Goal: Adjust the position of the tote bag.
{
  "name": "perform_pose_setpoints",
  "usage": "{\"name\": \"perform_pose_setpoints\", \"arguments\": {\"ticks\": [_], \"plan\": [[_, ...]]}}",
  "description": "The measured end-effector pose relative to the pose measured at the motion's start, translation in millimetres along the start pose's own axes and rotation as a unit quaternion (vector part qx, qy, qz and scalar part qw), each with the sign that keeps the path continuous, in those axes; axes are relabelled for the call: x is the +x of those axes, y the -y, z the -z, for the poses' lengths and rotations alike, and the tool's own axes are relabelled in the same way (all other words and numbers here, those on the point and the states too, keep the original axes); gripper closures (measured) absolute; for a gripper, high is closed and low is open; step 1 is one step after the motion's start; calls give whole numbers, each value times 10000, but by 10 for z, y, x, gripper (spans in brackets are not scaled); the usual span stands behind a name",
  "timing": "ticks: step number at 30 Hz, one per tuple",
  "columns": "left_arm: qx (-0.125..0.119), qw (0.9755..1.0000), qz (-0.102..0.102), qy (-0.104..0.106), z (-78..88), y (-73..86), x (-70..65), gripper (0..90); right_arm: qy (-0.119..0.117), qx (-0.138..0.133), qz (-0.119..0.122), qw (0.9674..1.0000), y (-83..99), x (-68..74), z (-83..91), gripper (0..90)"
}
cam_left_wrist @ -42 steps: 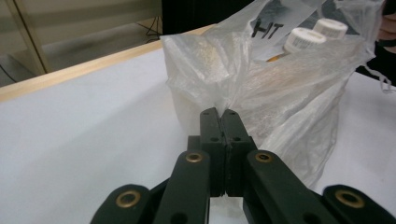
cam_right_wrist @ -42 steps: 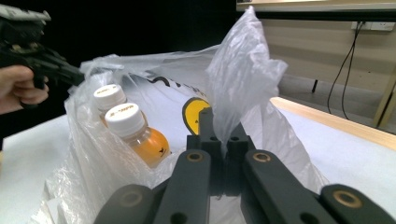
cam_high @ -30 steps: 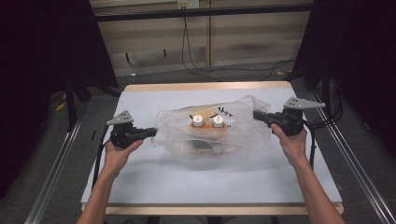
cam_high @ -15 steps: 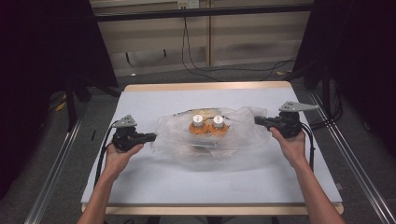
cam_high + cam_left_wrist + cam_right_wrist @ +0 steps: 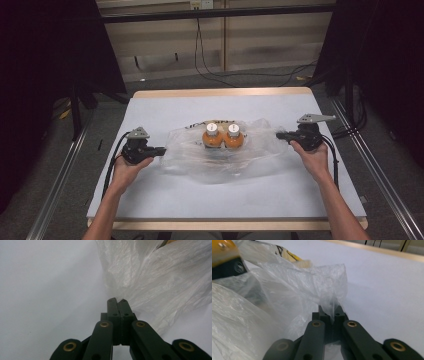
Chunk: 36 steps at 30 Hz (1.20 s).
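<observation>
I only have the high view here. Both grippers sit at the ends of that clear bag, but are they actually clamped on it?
Observer: Yes for the left gripper: its own view shows the jaws shut on a pinch of the plastic bag.
Operator: And the right one?
Observer: The right gripper is also shut, with film of the bag caught between its jaws.
Operator: Anything else near that end?
Observer: One orange bottle has a dark band below the orange, seen through the film.
</observation>
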<state>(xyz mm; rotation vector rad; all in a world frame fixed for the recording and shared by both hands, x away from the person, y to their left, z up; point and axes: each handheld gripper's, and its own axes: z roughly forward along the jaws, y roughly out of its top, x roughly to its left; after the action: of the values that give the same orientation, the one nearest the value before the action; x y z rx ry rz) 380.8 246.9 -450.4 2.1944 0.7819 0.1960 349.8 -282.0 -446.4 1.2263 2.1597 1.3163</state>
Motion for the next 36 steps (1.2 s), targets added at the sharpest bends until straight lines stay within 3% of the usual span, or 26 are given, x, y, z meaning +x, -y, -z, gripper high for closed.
{"name": "perform_pose_setpoints", "arguments": {"ticks": [3, 5, 7, 13, 19, 20, 24, 28, 31, 33, 36], "plan": [[31, 10000, -31, 12, -44, 31, 12, 900, 15, 154, -35, 9999, 64, -51, -38, 900], [45, 9999, 77, 146, -54, 54, 39, 900, 33, 156, -60, 9999, 84, -81, -30, 900], [112, 9997, 60, 212, -78, 75, 54, 900, 21, 212, -67, 9998, 106, -94, -42, 900], [313, 9994, 92, 89, -135, 121, 91, 900, 97, 660, 89, 9977, 194, -83, -199, 900], [531, 9985, -89, -53, -184, 150, 66, 900, 164, 1017, 241, 9944, 277, -114, -277, 900], [560, 9983, -129, -70, -178, 149, 60, 900, 149, 1002, 204, 9946, 285, -121, -275, 900], [510, 9987, 48, 61, -177, 163, 103, 900, 160, 958, 130, 9952, 307, -125, -276, 900], [367, 9988, 183, 276, -175, 187, 122, 864, 256, 952, 193, 9949, 303, -98, -277, 866], [247, 9987, 232, 386, -169, 176, 117, 797, 195, 871, 81, 9960, 309, -100, -278, 755], [163, 9988, 296, 367, -153, 166, 122, 703, 159, 816, 176, 9964, 291, -75, -278, 668], [-5, 9987, 369, 354, -101, 158, 139, 635, 135, 608, 146, 9980, 243, -17, -237, 572]]}}
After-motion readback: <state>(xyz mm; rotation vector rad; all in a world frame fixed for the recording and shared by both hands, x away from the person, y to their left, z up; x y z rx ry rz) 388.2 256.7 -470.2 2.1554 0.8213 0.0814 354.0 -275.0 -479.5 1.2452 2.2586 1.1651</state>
